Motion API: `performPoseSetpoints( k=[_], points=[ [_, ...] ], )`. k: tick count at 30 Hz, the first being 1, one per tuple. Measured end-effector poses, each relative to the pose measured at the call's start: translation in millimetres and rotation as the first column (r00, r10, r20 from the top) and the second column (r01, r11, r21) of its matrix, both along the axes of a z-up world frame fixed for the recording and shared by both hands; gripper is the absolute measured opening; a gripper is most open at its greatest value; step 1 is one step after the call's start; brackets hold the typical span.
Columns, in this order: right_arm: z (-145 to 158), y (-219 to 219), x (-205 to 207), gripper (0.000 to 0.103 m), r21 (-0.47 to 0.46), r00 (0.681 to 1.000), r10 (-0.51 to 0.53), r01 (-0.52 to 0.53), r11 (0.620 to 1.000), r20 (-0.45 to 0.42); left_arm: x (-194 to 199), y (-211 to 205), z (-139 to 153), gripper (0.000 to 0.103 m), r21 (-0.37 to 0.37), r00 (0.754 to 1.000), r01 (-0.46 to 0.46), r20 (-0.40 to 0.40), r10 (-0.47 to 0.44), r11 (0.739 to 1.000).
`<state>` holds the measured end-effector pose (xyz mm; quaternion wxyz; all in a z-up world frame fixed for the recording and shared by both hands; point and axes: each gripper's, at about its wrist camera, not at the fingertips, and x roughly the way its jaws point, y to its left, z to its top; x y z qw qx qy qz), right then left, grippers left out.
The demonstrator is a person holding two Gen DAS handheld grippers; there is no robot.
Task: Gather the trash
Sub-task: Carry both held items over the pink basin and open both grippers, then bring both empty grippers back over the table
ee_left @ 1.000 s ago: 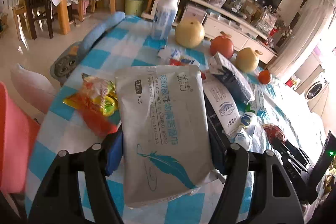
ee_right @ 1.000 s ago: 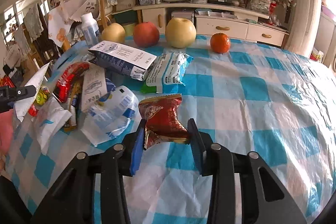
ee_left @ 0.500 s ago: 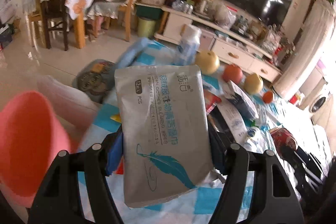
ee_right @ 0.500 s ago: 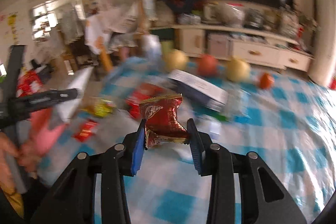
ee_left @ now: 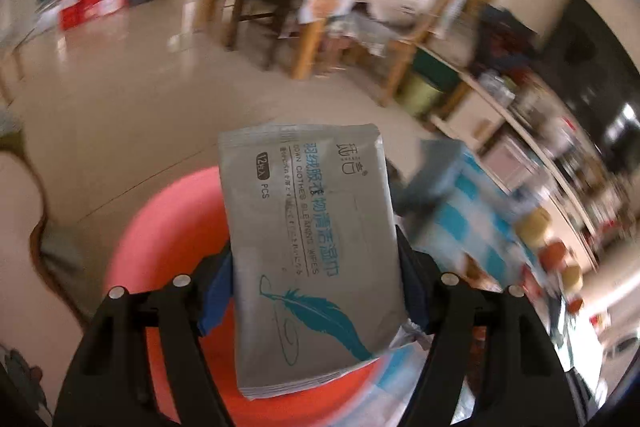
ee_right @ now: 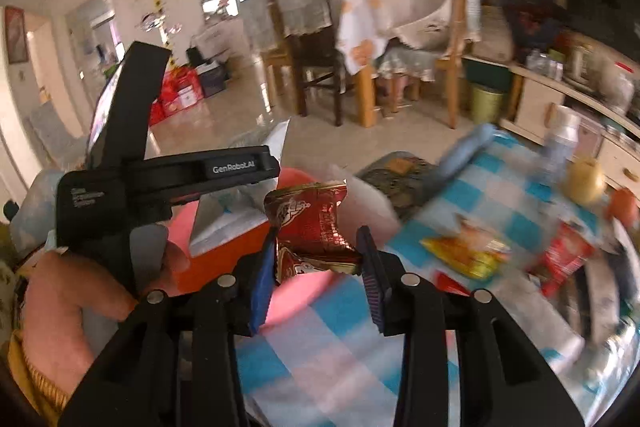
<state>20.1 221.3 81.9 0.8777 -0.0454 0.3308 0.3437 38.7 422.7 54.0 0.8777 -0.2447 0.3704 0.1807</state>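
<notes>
wipes pack [ee_left: 312, 247] in left tool [ee_left: 314, 291], above pink bin [ee_left: 168, 227]

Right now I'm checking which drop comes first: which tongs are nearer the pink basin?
Left. The left tongs hold the wipes pack over the pink basin; the right tongs, with the red wrapper, are beside it.

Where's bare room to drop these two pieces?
Free: the pink basin interior under the wipes pack, and checked cloth before the right hand-held gripper. Crowded: wrappers to its right.
</notes>
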Motion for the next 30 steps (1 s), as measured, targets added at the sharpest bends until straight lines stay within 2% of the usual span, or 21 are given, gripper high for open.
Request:
performPoseSetpoints(
  k=[1,2,3,5,9,11,14,17,20,23,26,30],
  points=[
    [-4,12,3,0.042,0.002,1.000,0.022,-0.022,1.000,-0.013,-1,9,-3,0.075,-0.004,1.000,-0.028,-0.010,0.028,1.000],
    [-10,25,7,0.047,-0.001,0.999,0.034,-0.034,0.999,-0.020,-2,18,-5,0.078,-0.003,0.998,-0.061,-0.017,0.061,0.998],
    [-18,37,12,0.059,-0.012,0.999,0.036,-0.036,0.999,-0.034,-3,25,-7,0.080,0.002,0.996,-0.091,-0.024,0.091,0.996],
    [-28,44,17,0.066,0.009,0.996,0.046,-0.045,0.999,-0.075,-5,33,-8,0.083,0.011,0.993,-0.117,-0.023,0.118,0.993],
    [-34,21,7,0.085,0.041,0.995,-0.052,0.056,0.998,-0.082,-6,31,0,0.090,0.055,0.991,-0.132,0.044,0.130,0.990],
    [-38,3,0,0.089,0.052,0.991,-0.106,0.110,0.993,-0.083,-8,19,8,0.093,0.103,0.987,-0.126,0.112,0.115,0.987],
    [-42,-30,-15,0.089,0.043,0.983,-0.164,0.168,0.985,-0.088,-8,-8,18,0.093,0.182,0.976,-0.066,0.216,0.025,0.981],
    [-46,-59,-29,0.089,0.024,0.971,-0.224,0.227,0.974,-0.085,-9,-35,24,0.093,0.218,0.945,0.014,0.317,-0.084,0.976],
    [-51,-82,-40,0.089,0.013,0.962,-0.261,0.263,0.965,-0.086,-8,-63,30,0.093,0.257,0.915,0.078,0.365,-0.171,0.963],
    [-50,-103,-54,0.090,0.006,0.956,-0.284,0.285,0.958,-0.071,-4,-93,36,0.093,0.337,0.905,0.142,0.338,-0.260,0.931],
    [-47,-118,-70,0.093,0.006,0.953,-0.301,0.301,0.954,-0.042,1,-121,38,0.093,0.423,0.912,0.182,0.265,-0.313,0.887],
    [-47,-132,-93,0.095,-0.027,0.946,-0.323,0.324,0.946,0.012,4,-147,35,0.093,0.444,0.885,0.289,0.214,-0.413,0.848]
  ],
)
